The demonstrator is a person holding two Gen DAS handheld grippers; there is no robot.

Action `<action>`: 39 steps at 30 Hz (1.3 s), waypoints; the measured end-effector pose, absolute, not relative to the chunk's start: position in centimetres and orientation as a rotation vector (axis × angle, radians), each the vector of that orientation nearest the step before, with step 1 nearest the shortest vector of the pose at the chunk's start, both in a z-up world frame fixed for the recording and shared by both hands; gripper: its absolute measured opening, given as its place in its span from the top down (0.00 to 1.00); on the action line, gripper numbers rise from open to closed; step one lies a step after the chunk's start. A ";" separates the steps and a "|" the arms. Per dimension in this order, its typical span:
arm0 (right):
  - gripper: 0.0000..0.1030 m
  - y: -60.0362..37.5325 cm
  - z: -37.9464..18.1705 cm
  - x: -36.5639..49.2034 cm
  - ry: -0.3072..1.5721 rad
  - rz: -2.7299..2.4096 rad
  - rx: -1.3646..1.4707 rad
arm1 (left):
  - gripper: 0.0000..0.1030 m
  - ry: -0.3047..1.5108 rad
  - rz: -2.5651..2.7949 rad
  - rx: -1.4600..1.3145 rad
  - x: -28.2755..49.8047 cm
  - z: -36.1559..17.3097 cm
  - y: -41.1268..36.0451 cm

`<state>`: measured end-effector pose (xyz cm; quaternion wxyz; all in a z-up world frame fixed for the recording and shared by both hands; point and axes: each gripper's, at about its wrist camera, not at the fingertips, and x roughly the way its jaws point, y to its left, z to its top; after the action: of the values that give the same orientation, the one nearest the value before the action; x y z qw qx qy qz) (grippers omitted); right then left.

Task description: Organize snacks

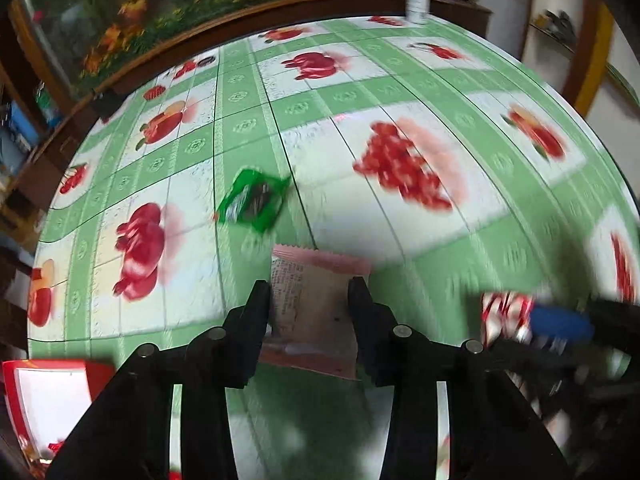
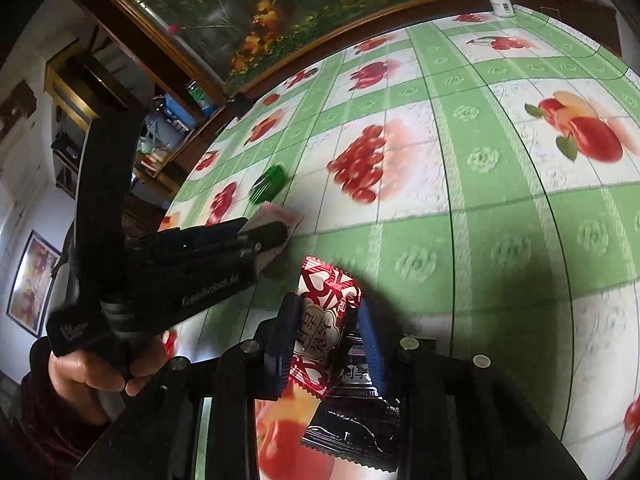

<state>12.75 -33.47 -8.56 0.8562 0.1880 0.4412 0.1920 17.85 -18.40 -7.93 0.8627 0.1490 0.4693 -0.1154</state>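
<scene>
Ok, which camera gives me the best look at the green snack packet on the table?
The left wrist view: the green packet lies on the tablecloth just beyond the pink packet in the left gripper, large though blurred. The right wrist view shows it only as a small green smear beyond the left gripper.

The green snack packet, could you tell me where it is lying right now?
The green snack packet lies loose on the tablecloth, just beyond the pink packet in the left gripper.

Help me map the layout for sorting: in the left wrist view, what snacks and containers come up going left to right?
Red box → green packet → pink packet in the left tongs → red-and-white packet in the right tongs.
</scene>
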 end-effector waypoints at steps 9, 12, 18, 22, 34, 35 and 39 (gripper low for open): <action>0.42 -30.9 -7.0 8.2 0.841 0.434 0.240 | 0.63 1.020 -0.313 0.166 8.4 -7.9 -12.3; 0.36 -29.7 -7.0 9.2 0.873 0.377 0.207 | 0.63 1.023 -0.311 0.133 6.0 -7.8 -10.9; 0.46 -26.4 -7.5 11.5 0.940 0.227 0.123 | 0.47 1.014 -0.276 0.120 5.0 -8.1 -10.1; 0.70 -23.6 -7.4 10.4 0.943 0.205 -0.039 | 0.05 1.031 -0.270 0.159 4.7 -9.0 -10.5; 0.68 -23.9 -7.6 4.3 0.951 0.240 -0.113 | 0.57 0.953 -0.308 0.154 4.0 -8.2 -9.5; 0.68 -23.9 -7.7 3.8 0.944 0.238 -0.119 | 0.59 0.948 -0.305 0.157 3.8 -8.2 -9.6; 0.68 -24.0 -7.6 2.3 0.931 0.230 -0.117 | 0.61 0.965 -0.337 0.100 3.4 -8.0 -9.2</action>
<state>2.29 -24.04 -7.64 0.8855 -0.0563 0.4477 0.1105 3.44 -9.23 -8.04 0.8710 0.0479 0.4617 -0.1612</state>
